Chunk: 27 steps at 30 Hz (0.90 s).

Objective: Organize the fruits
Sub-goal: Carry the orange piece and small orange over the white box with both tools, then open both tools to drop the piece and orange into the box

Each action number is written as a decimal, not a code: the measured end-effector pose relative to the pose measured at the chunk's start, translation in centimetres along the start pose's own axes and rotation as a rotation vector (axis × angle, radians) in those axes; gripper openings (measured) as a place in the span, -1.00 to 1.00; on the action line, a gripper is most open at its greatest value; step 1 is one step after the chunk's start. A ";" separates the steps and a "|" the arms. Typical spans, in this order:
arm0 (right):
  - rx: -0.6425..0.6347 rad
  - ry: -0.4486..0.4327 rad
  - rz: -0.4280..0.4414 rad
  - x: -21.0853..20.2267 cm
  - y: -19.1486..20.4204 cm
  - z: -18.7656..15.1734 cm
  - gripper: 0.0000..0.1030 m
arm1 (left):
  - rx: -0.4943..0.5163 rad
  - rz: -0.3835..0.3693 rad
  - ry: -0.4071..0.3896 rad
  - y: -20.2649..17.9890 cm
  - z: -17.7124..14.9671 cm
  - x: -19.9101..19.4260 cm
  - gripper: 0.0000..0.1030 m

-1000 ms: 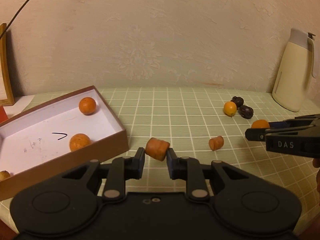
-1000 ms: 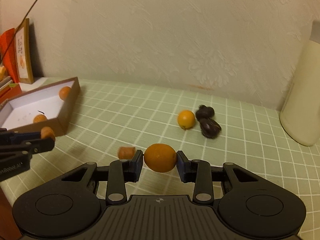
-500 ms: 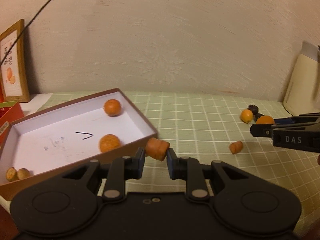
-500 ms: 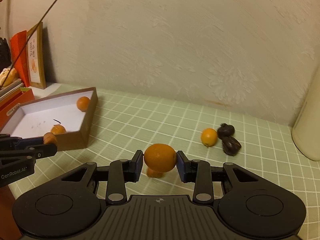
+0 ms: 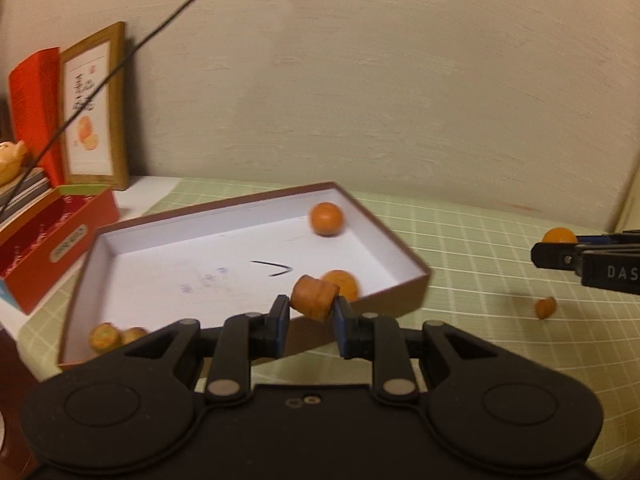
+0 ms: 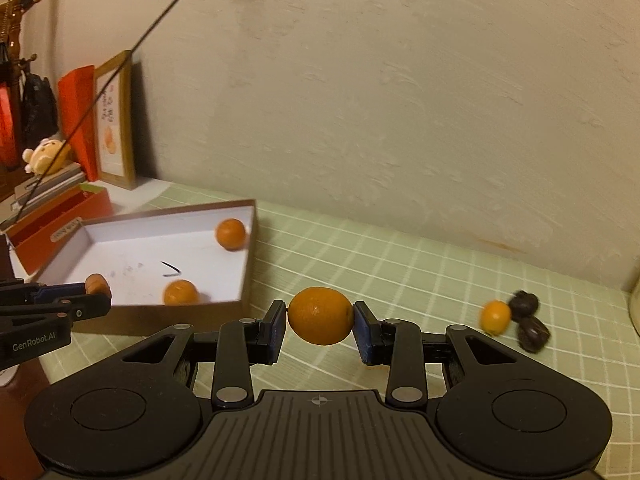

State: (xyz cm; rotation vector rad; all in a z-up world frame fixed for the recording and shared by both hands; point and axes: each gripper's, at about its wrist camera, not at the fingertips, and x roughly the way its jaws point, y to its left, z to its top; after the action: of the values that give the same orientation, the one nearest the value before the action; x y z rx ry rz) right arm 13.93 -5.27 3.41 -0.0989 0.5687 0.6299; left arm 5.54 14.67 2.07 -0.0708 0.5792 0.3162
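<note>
My left gripper (image 5: 308, 314) is shut on a brown-orange fruit chunk (image 5: 314, 297) and holds it above the near wall of the brown box (image 5: 384, 300). The box has a white floor with two round oranges (image 5: 327, 219) (image 5: 344, 282) and small pieces (image 5: 105, 336) in its near left corner. My right gripper (image 6: 320, 326) is shut on a round orange (image 6: 320, 315), held above the checked cloth right of the box (image 6: 248, 276). Another chunk (image 5: 545, 307), an orange (image 6: 495, 317) and two dark fruits (image 6: 525, 305) (image 6: 533, 334) lie on the cloth.
A red box (image 5: 48, 240), a framed picture (image 5: 94, 108) and stacked books with a small toy (image 6: 44, 154) stand at the far left by the wall. A black cable (image 5: 120, 68) hangs across the left. A cream jug's edge (image 6: 635, 304) is at the far right.
Both grippers have moved left toward the box with their fruits. The left gripper's chunk is now over the box's near wall. Both grips are unchanged.
</note>
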 end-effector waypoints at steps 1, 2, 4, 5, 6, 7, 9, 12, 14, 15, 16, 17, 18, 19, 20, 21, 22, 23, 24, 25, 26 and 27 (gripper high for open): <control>-0.003 -0.002 0.007 0.1 0.4 0.1 -0.30 | -0.005 0.009 0.000 0.5 0.0 -0.1 -0.73; -0.008 -0.006 0.012 0.2 0.9 0.3 -0.30 | -0.011 0.016 -0.001 0.9 -0.1 -0.2 -0.73; -0.013 -0.010 0.029 0.5 1.8 0.5 -0.30 | -0.018 0.034 -0.003 1.8 -0.2 -0.4 -0.73; -0.016 -0.014 0.036 0.6 2.2 0.7 -0.30 | -0.021 0.042 -0.005 2.3 -0.2 -0.5 -0.73; -0.021 -0.018 0.043 0.8 2.7 0.8 -0.30 | -0.024 0.051 -0.006 2.7 -0.2 -0.6 -0.73; -0.024 -0.020 0.051 0.9 3.1 1.0 -0.30 | -0.027 0.059 -0.007 3.1 -0.3 -0.7 -0.73; -0.031 -0.028 0.067 1.2 4.0 1.3 -0.30 | -0.037 0.073 -0.009 3.9 -0.3 -0.8 -0.73; -0.037 -0.041 0.089 1.6 5.4 1.8 -0.30 | -0.046 0.096 -0.012 4.9 -0.4 -1.1 -0.73; -0.041 -0.050 0.103 1.9 6.2 2.2 -0.30 | -0.050 0.108 -0.014 5.5 -0.4 -1.2 -0.73; -0.046 -0.054 0.110 2.0 6.6 2.2 -0.30 | -0.053 0.115 -0.017 5.9 -0.5 -1.3 -0.73; -0.050 -0.057 0.117 2.1 7.1 2.4 -0.30 | -0.055 0.122 -0.018 6.1 -0.5 -1.4 -0.73; -0.054 -0.059 0.124 2.2 7.5 2.5 -0.30 | -0.059 0.130 -0.021 6.4 -0.5 -1.4 -0.73; -0.058 -0.061 0.132 2.4 8.0 2.6 -0.30 | -0.063 0.136 -0.024 6.7 -0.6 -1.5 -0.73; -0.063 -0.062 0.138 2.6 8.4 2.7 -0.30 | -0.066 0.142 -0.026 7.1 -0.6 -1.5 -0.73; -0.069 -0.063 0.142 2.8 8.8 2.7 -0.30 | -0.071 0.151 -0.030 7.4 -0.6 -1.6 -0.73; -0.075 -0.061 0.147 3.1 9.2 2.8 -0.30 | -0.074 0.160 -0.033 7.7 -0.5 -1.7 -0.73; -0.078 -0.058 0.152 3.5 9.6 2.8 -0.30 | -0.083 0.169 -0.037 8.1 -0.5 -1.8 -0.73; -0.081 -0.054 0.157 3.8 9.9 2.8 -0.30 | -0.093 0.178 -0.039 8.5 -0.5 -1.8 -0.73; -0.084 -0.052 0.161 4.1 10.2 2.9 -0.30 | -0.102 0.186 -0.041 8.9 -0.5 -1.8 -0.73; -0.085 -0.050 0.164 4.4 10.5 3.0 -0.30 | -0.111 0.192 -0.042 9.3 -0.4 -1.8 -0.73; -0.087 -0.049 0.168 4.7 10.8 3.1 -0.30 | -0.118 0.197 -0.042 9.6 -0.4 -1.7 -0.73; -0.089 -0.048 0.172 5.0 11.1 3.1 -0.30 | -0.126 0.201 -0.041 9.9 -0.4 -1.7 -0.73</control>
State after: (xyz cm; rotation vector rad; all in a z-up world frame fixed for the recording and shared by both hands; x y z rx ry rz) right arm 12.22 7.11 4.29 -0.1195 0.5061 0.8229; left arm 0.91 23.50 2.92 -0.1272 0.5260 0.5482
